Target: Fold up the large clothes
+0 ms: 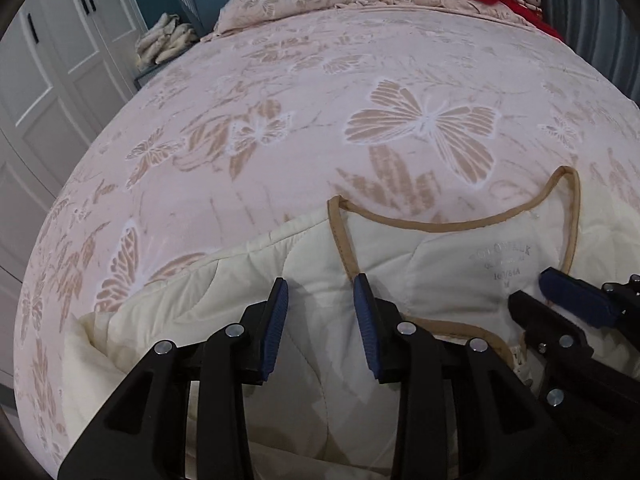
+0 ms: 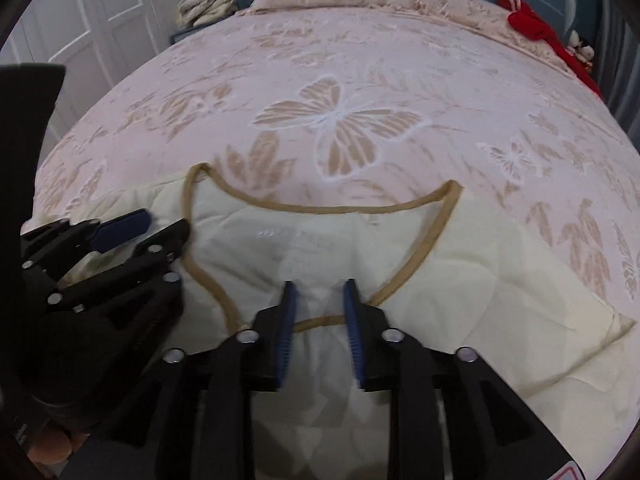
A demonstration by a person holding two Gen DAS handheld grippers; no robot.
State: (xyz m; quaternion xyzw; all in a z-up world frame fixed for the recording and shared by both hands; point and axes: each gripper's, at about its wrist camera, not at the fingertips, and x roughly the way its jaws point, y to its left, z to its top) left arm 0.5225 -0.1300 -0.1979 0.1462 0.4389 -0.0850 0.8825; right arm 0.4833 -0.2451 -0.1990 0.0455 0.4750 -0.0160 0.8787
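Cream quilted jacket lies on bed, collar side up, tan trim visible; sleeves apparently turned in, body not yet folded. Left gripper parted, empty, over shoulder; right gripper parted, empty, astride collar trim

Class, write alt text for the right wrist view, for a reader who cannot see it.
A cream quilted garment with tan neckline trim lies spread on a bed covered by a pink butterfly-print bedspread. The right gripper hangs above the neckline, jaws apart on nothing, and the left gripper reaches in beside it. A red garment lies by the pillows.
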